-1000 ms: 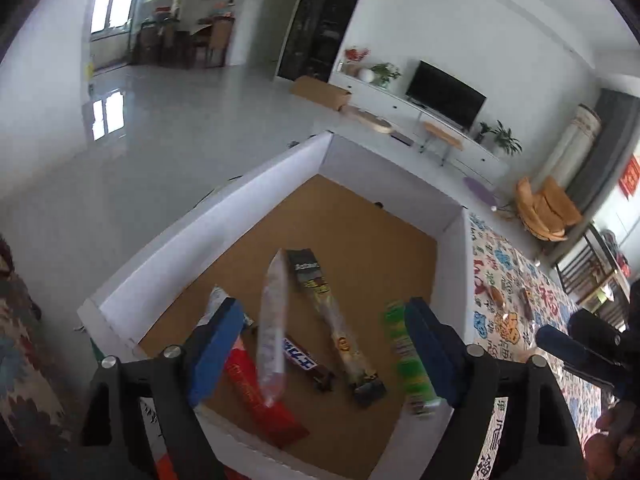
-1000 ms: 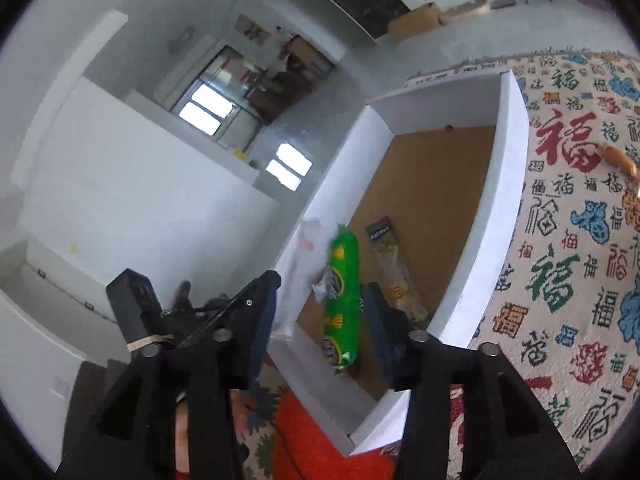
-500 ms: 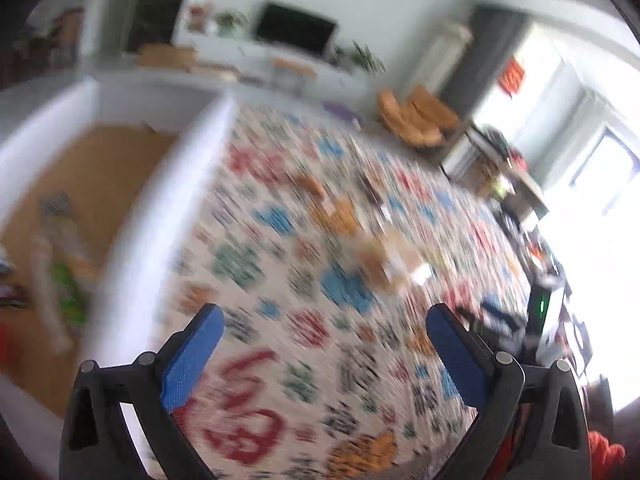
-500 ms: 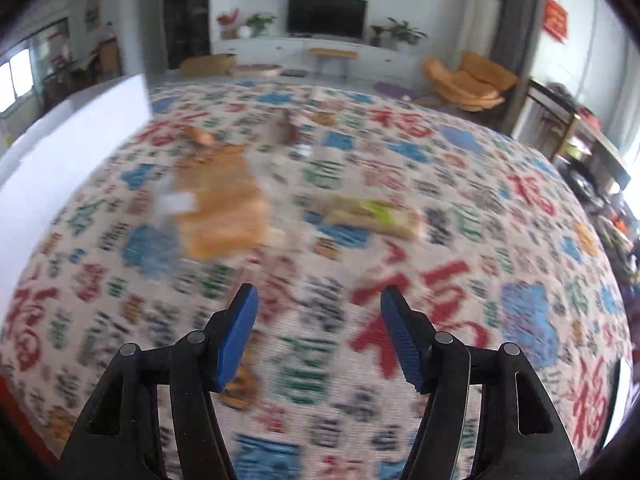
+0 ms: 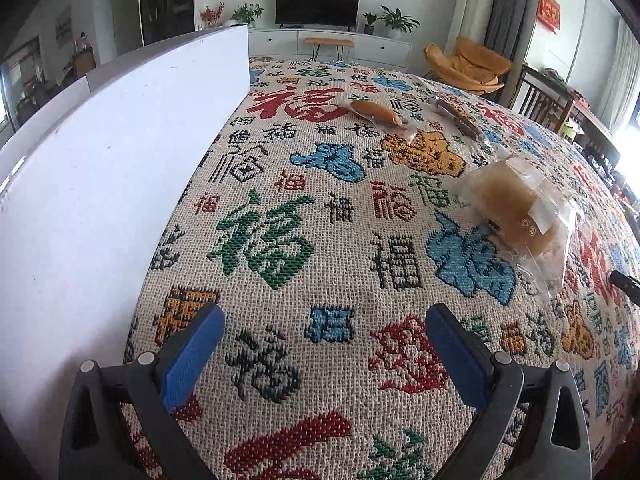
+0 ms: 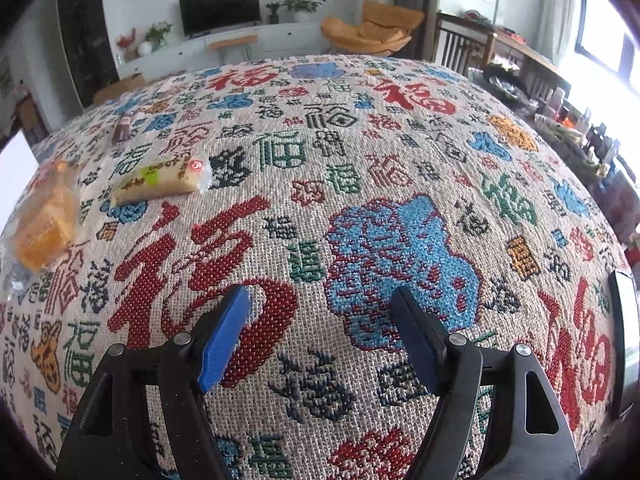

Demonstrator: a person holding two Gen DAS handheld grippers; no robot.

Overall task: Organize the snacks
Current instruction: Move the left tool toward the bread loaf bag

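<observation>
Both grippers hover empty above the patterned cloth (image 5: 280, 240). The left gripper (image 5: 324, 344) gapes wide, a wrapped cake (image 5: 516, 208) lying ahead to its right and the white box wall (image 5: 100, 168) at its left. The right gripper (image 6: 320, 336), jaws just widening with nothing between them, has a pale snack bar (image 6: 160, 180) ahead-left.

Wrapped snacks on the patterned cloth: four
Clear-wrapped cakes: one (image 5: 516, 208)
Long orange-brown snacks: one (image 5: 376, 113)
Dark brown bars: one (image 5: 458, 117)
Pale packets with a green label: one (image 6: 160, 180)
White box walls: one (image 5: 120, 152)
Grippers with blue pads: two
</observation>
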